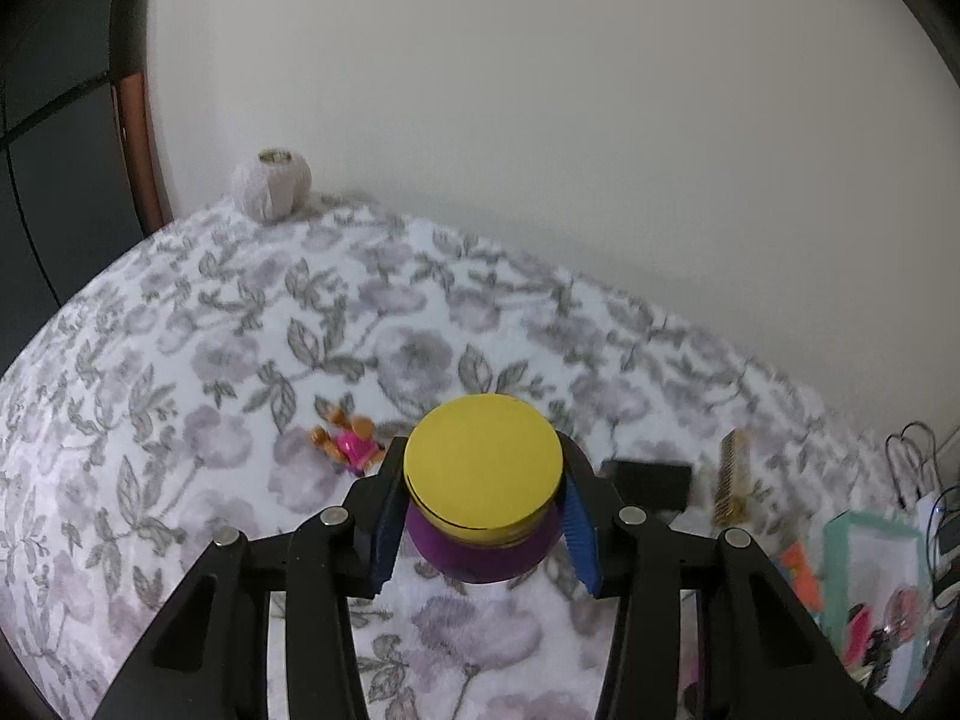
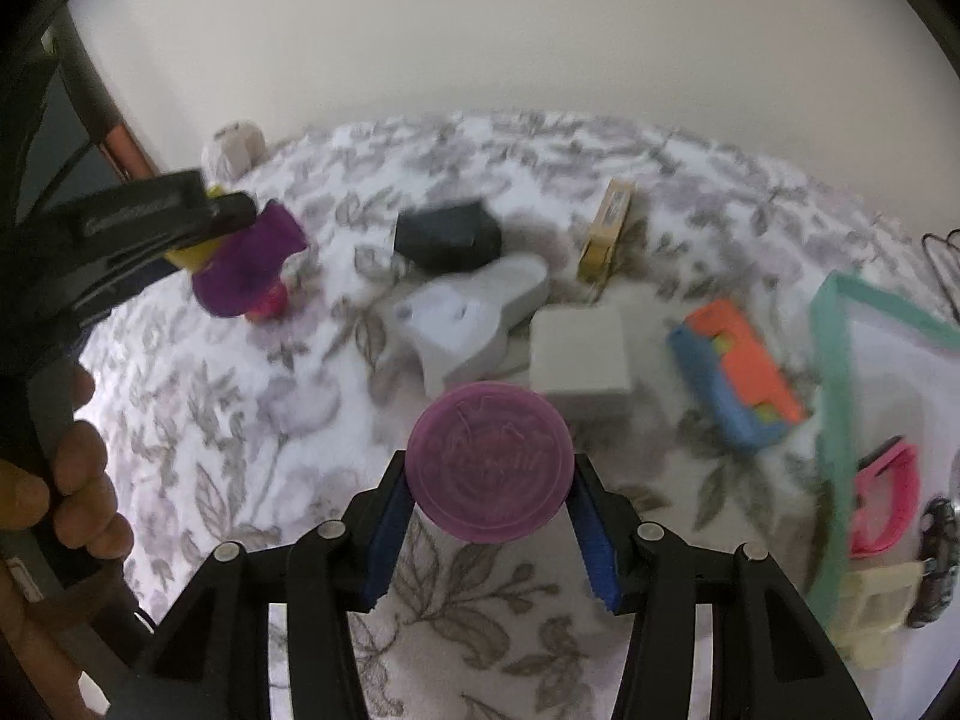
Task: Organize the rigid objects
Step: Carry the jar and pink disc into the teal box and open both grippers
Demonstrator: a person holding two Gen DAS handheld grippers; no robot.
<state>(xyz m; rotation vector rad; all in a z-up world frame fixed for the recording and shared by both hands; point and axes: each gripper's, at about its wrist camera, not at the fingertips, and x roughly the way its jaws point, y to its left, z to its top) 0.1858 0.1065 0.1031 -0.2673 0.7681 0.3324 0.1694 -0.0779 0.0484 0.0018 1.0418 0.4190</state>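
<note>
Left tool [image 1: 483,507] clamped on purple jar with yellow lid [image 1: 483,465], clear of floral bedspread [image 1: 240,330]. Right tool [image 2: 489,507] clamped on pink lid [image 2: 489,461]. Step: carrying both. Next: set them in teal tray [image 2: 834,420], at 3 o'clock.

Your left gripper [image 1: 483,510] has its jaws clamped on something at lower centre. Your right gripper [image 2: 489,513] grips likewise at lower centre, and your hand [image 2: 72,480] wraps a handle at the left edge.
</note>
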